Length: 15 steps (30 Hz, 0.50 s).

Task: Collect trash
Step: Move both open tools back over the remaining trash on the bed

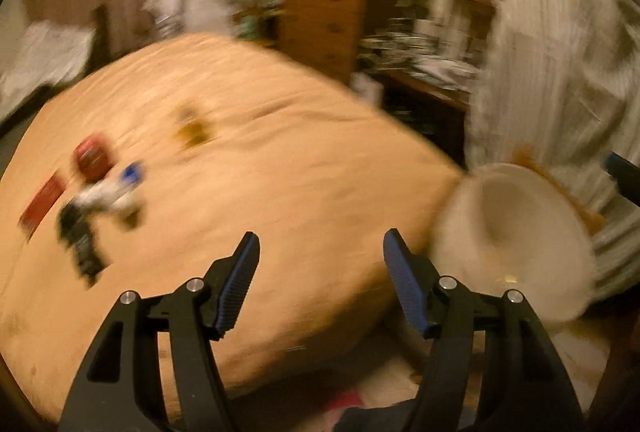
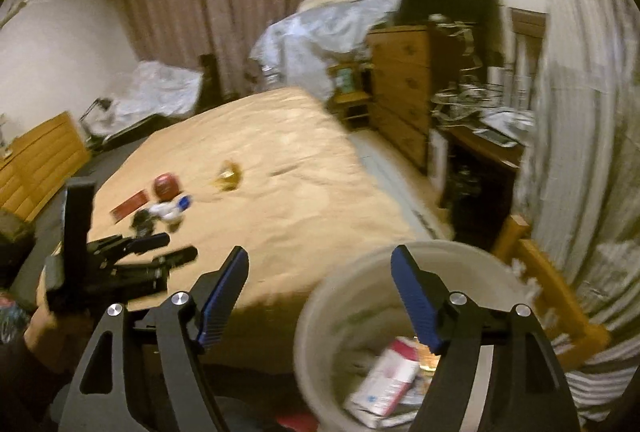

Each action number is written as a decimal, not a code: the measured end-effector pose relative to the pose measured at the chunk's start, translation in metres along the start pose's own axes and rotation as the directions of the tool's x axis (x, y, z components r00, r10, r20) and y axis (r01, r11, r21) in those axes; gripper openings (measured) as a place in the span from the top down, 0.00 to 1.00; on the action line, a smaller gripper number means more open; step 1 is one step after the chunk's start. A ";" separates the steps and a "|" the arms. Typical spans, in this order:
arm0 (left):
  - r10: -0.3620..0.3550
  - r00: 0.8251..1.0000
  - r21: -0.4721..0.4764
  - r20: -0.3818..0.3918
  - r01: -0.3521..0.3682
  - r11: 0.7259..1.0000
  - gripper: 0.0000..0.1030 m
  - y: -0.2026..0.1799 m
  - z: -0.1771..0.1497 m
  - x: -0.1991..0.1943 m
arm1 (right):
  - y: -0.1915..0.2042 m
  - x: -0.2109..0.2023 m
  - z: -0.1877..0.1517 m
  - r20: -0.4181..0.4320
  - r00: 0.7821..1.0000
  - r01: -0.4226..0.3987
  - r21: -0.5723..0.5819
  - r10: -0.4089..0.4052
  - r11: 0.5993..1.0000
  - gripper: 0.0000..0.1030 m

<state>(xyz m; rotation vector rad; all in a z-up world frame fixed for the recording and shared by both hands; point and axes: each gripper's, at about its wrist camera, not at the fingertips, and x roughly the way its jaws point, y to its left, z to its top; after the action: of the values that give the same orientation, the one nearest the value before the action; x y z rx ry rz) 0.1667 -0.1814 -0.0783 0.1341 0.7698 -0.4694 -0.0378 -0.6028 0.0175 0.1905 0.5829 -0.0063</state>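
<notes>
Left gripper (image 1: pixel 321 246): its fingers (image 1: pixel 240 280) are spread with nothing between them; it is held above the near edge of the bed. From the right wrist view it is seen at the left, gripped by a hand (image 2: pixel 38 308).

Right gripper (image 2: pixel 320 260): its fingers (image 2: pixel 416 300) are spread wide and empty — it is held over the near rim of the bin.

Bed (image 2: pixel 280 192): it is covered by a tan sheet, and loose trash is scattered on its left part.

Trash on the bed: a round red container (image 2: pixel 166 186) is seen beside a flat red packet (image 2: pixel 130 210); just in front of these a white crumpled piece with a blue cap (image 2: pixel 172 210) lies touching a dark wrapper (image 2: pixel 142 222). A gold foil wrapper (image 2: pixel 229 176) lies apart from them, further toward the middle.

Bin (image 2: pixel 320 312): a pale round bucket is set on the floor at the bed's near right corner. Inside it a white and pink carton (image 2: pixel 386 376) is seen — other scraps below are too blurred to be named.

Left wrist view: it is heavily smeared, so the small items there are told only by colour; the red ones and the dark one are probably the same pieces.

Surroundings: a wooden dresser (image 2: pixel 400 84) is seen beyond the bed, and curtains (image 2: pixel 224 0) hang at the far wall.
</notes>
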 end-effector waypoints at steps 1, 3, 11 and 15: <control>0.038 0.999 -0.048 -0.012 -0.039 0.998 0.40 0.029 -0.004 0.003 | 0.012 0.009 -0.001 -0.013 1.000 -0.019 -0.012 0.019 1.000 0.27; 0.114 0.993 -0.154 -0.040 -0.118 0.981 0.40 0.089 -0.014 0.009 | 0.033 0.027 -0.001 -0.039 0.998 -0.050 -0.032 0.049 0.998 0.27; 0.288 0.951 -0.394 -0.110 -0.308 0.866 0.32 0.236 -0.030 0.019 | 0.101 0.104 0.000 -0.143 0.980 -0.149 -0.067 0.138 0.987 0.27; 0.301 0.946 -0.396 -0.122 -0.324 0.859 0.28 0.257 -0.021 0.038 | 0.131 0.143 -0.003 -0.198 0.966 -0.188 -0.082 0.169 0.979 0.27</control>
<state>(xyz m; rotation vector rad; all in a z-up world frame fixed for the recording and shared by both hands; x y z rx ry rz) 0.2934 0.0391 -0.1329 -0.1233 0.8687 0.0145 0.0879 -0.4665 -0.0398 0.1459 0.7531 0.2185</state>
